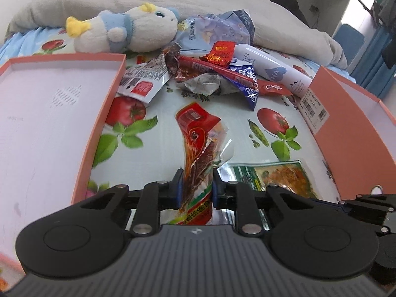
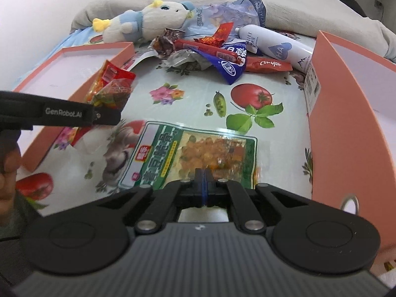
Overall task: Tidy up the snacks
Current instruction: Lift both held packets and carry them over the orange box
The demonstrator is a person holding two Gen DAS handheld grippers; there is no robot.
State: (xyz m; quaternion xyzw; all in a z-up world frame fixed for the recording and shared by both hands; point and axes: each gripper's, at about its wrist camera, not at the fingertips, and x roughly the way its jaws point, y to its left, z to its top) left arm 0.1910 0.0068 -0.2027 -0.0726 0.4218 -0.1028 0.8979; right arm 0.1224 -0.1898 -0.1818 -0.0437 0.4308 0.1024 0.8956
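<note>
Left gripper (image 1: pixel 197 188) jaws clamp the red snack packet (image 1: pixel 198 133), lifted off the bed sheet (image 1: pixel 163 109). Right gripper (image 2: pixel 203 185) jaws are pinched tight on the near edge of the green snack packet (image 2: pixel 188 156). Left pink tray (image 1: pixel 49 113) and right pink tray (image 2: pixel 351 123) look empty. Snack pile (image 1: pixel 217 71) at far centre remains unsorted, so the task is barely started.

Open printed sheet (image 2: pixel 193 99) lies between the two pink boxes (image 1: pixel 104 113) (image 2: pixel 329 113); the snack pile (image 2: pixel 210 52) and plush toy (image 1: pixel 128 31) block the far end.
</note>
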